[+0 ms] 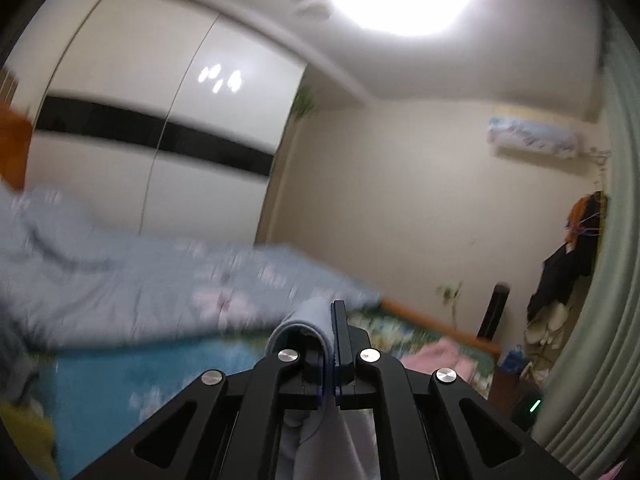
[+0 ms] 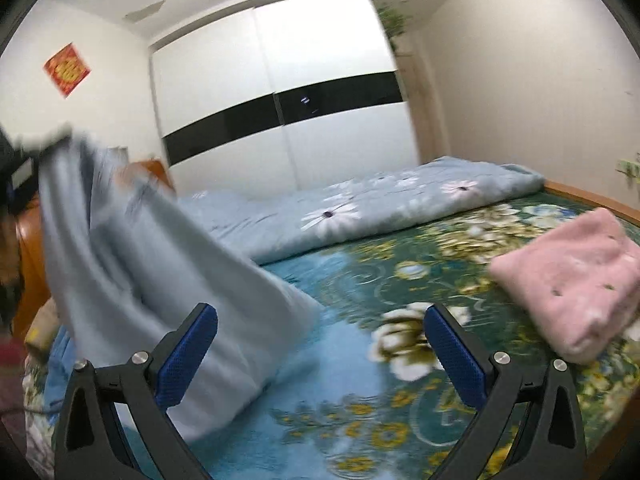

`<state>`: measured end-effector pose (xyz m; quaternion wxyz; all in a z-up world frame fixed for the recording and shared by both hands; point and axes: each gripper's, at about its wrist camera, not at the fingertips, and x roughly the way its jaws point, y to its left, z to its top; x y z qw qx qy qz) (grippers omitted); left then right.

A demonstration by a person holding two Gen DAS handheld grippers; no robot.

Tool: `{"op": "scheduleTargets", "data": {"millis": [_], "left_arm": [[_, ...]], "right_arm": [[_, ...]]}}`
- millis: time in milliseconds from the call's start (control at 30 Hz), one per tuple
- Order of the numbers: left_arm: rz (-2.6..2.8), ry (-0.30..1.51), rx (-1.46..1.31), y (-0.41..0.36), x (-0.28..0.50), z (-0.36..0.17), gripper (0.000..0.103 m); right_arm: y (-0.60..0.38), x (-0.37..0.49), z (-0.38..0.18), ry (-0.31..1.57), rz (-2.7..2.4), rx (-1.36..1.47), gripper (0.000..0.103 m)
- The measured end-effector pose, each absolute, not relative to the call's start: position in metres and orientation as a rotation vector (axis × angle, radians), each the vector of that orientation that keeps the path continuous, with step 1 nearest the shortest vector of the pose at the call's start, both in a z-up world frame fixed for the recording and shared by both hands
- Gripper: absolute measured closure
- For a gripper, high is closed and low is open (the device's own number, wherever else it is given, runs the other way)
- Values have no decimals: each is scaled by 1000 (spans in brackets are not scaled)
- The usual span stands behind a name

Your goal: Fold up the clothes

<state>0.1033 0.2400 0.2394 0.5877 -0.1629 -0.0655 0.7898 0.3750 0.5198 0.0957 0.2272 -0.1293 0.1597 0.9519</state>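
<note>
Bedroom, floral bed, white wardrobe; left hand-held gripper clamps the blue garment, right hand-held gripper gapes empty; red wall poster unreadable.

Open flowered green-blue bedsheet ahead between hanging pale blue cloth garment at left and folded pink fluffy blanket at right; rolled pale blue flowered quilt blocking far side.

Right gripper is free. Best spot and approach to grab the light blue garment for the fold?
Grip the light blue garment at its lower edge where it trails onto the bed, probably coming in low from the right. The left gripper pinches one end up high, so the cloth hangs slanted and its free hem sits nearest the open right gripper.
</note>
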Motion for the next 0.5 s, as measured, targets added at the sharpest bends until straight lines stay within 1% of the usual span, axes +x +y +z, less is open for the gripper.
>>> {"op": "scheduleTargets", "data": {"millis": [133,267,500], "left_arm": [[1945,-81,-602,229,92,170,100],[1977,-78,-798,198,86,102,100],[1910,-55,-1023,183,107,2,99]], "right_arm": [[521,370,88,465,2640,-401,0],[503,342,77,447,2706,-504,0],[462,274,58,338,2832,-739,0]]}}
